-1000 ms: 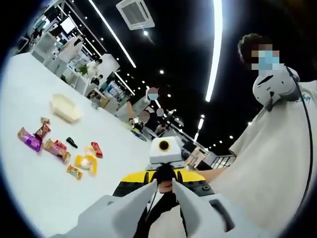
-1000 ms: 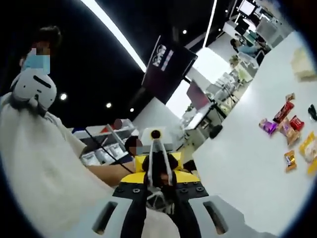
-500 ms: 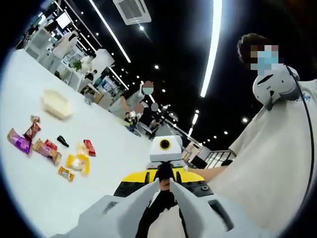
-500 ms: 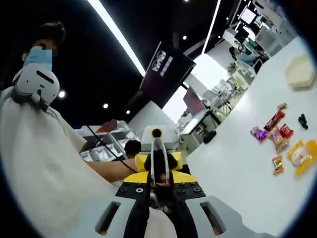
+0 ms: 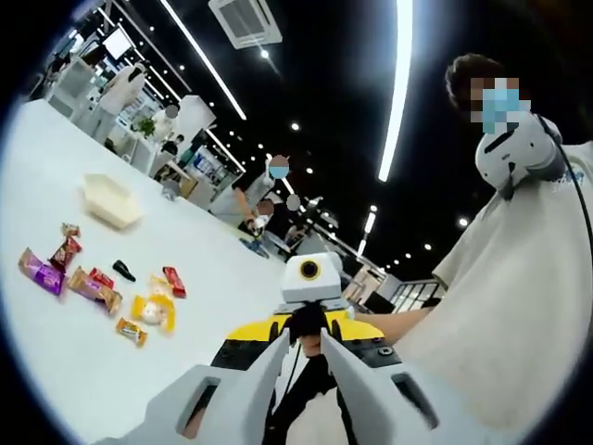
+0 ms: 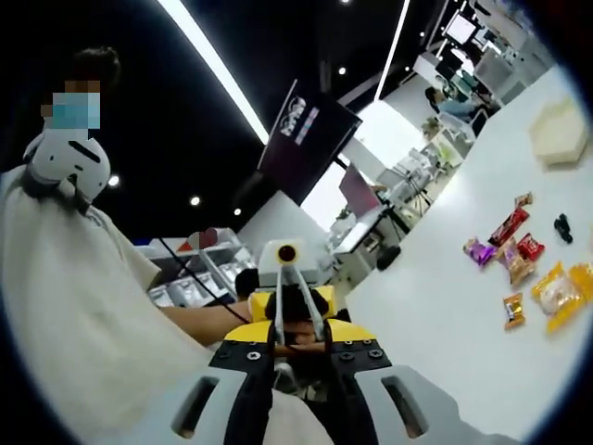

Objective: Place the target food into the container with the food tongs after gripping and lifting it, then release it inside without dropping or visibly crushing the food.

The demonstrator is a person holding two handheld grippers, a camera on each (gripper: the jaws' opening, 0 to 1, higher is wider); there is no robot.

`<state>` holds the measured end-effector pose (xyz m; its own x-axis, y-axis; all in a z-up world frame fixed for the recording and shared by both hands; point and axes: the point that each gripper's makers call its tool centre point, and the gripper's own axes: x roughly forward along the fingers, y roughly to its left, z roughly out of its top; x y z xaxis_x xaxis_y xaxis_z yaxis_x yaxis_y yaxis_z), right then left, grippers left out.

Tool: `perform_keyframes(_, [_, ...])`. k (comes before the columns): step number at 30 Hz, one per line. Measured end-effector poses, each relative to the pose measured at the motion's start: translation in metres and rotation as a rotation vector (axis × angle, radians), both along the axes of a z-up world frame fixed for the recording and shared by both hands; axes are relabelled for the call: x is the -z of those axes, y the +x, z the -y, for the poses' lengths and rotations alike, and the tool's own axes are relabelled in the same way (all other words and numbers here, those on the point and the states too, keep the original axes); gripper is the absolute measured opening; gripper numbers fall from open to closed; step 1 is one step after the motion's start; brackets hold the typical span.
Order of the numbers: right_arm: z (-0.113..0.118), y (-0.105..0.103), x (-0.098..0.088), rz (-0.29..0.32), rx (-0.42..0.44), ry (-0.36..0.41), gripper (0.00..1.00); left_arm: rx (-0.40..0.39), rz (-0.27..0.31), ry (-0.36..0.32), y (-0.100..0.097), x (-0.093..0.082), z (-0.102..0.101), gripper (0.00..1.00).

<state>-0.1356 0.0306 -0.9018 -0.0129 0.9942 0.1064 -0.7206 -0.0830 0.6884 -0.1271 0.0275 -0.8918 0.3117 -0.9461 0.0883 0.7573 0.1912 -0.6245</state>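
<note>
Well apart on the table – snacks, container (tools slightly spread, empty).

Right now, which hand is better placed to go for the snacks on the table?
Left, narrowly. The left tongs and right tongs face each other, away from the table. The snacks look nearer the left tongs than the right.

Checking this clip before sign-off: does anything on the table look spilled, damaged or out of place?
Nothing looks damaged. The wrapped snacks, among them a purple packet and a yellow packet, lie loosely scattered on the white table, apart from the pale rectangular container. Both grippers point at each other, away from the food.
</note>
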Motion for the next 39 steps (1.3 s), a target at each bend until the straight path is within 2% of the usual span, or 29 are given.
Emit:
perform_keyframes(6, [0.001,-0.003,0.000,-0.023,-0.007,0.004,0.18,0.009,-0.003,-0.009,-0.003,0.000,0.001,0.20])
perform_keyframes(9, [0.003,-0.005,-0.002,-0.004,0.000,0.002,0.17,0.019,0.003,-0.016,-0.004,-0.001,0.003,0.20])
perform_keyframes(14, [0.007,-0.002,-0.002,-0.052,-0.011,-0.001,0.18,0.044,-0.013,-0.026,-0.004,-0.002,0.007,0.21])
perform_keyframes(19, [0.005,-0.002,-0.006,-0.019,0.003,0.005,0.19,0.044,0.017,-0.015,-0.005,-0.006,0.005,0.21])
perform_keyframes(23, [0.002,0.006,-0.002,0.039,0.060,-0.003,0.22,-0.001,0.039,0.016,0.001,-0.001,-0.001,0.22])
perform_keyframes(25, [0.002,0.008,0.007,0.074,0.086,-0.036,0.24,-0.043,0.048,0.030,0.006,0.001,-0.010,0.22])
perform_keyframes(28, [0.003,0.009,0.014,0.067,0.104,-0.063,0.29,-0.073,0.054,0.034,0.012,-0.001,-0.019,0.24])
perform_keyframes(30, [0.005,0.011,0.019,0.055,0.119,-0.082,0.29,-0.106,0.071,0.109,0.020,0.007,-0.028,0.24])
perform_keyframes(31, [0.006,0.012,0.019,0.047,0.128,-0.082,0.29,-0.109,0.082,0.125,0.021,0.008,-0.031,0.25])
perform_keyframes(35, [0.006,0.020,0.025,0.018,0.173,-0.099,0.28,-0.120,0.091,0.139,0.028,0.009,-0.041,0.25])
perform_keyframes(36, [0.006,0.028,0.029,-0.002,0.230,-0.128,0.28,-0.121,0.086,0.153,0.031,0.010,-0.044,0.26])
perform_keyframes(37, [0.007,0.030,0.029,-0.005,0.245,-0.138,0.28,-0.117,0.088,0.184,0.032,0.013,-0.046,0.26])
perform_keyframes(39, [0.012,0.039,0.024,0.013,0.353,-0.163,0.28,-0.118,0.119,0.221,0.036,0.015,-0.050,0.26])
